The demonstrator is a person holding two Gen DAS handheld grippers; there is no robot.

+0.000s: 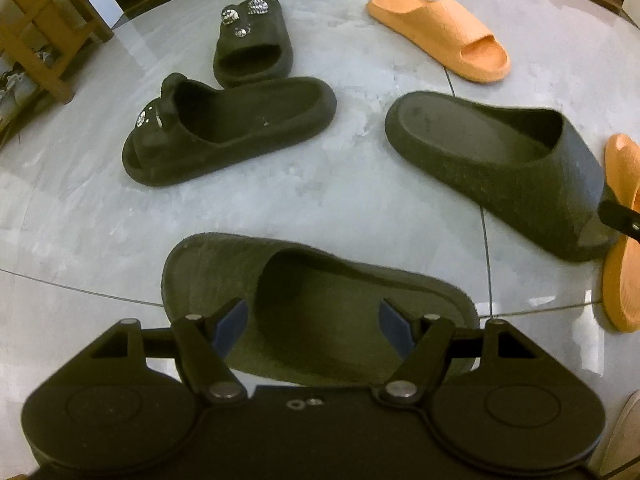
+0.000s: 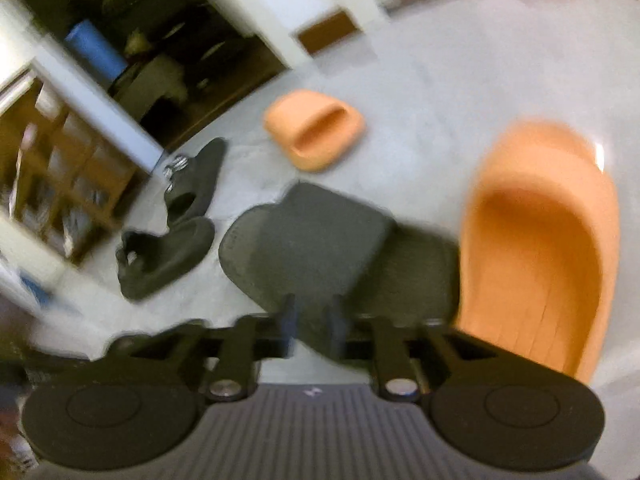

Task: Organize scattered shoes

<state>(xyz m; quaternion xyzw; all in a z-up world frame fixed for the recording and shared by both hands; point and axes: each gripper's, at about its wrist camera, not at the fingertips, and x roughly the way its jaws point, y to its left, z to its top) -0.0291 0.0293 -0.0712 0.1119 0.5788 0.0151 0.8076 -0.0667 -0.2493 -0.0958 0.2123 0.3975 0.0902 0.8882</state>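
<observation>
Left wrist view: left gripper (image 1: 313,326) hangs over a grey tiled floor (image 1: 340,208), claw wide, blue pads (image 1: 230,326) spread to either side above the strap of a plain dark slide (image 1: 320,280) at 6 o'clock. No firm contact between pads and slide can be made out. A second plain dark slide (image 1: 500,160) lies at 3 o'clock, heel toward centre. Its toe end meets a black finger of the right gripper (image 1: 620,220) at the frame edge. Just beyond that toe, touching or nearly so, is an orange slide (image 1: 624,264). Another orange slide (image 1: 436,32) lies apart at 1 o'clock. Two studded black slides sit at 10 to 11 o'clock, one (image 1: 224,132) nearer, one (image 1: 252,48) just behind it, touching or close to it. A wooden rack (image 1: 36,20) stands at 10 o'clock, at the floor's edge. Right wrist view, heavily blurred: right gripper (image 2: 312,320) shows a narrow claw, its fingers (image 2: 288,320) set on either side of the rim of the second plain dark slide (image 2: 312,248), apparently gripping it. The near orange slide (image 2: 536,248) fills 3 o'clock, just beside the dark one. The far orange slide (image 2: 316,132) is at 12 o'clock. The studded pair (image 2: 164,256) is at 9 o'clock, the rack (image 2: 60,184) beyond it.
</observation>
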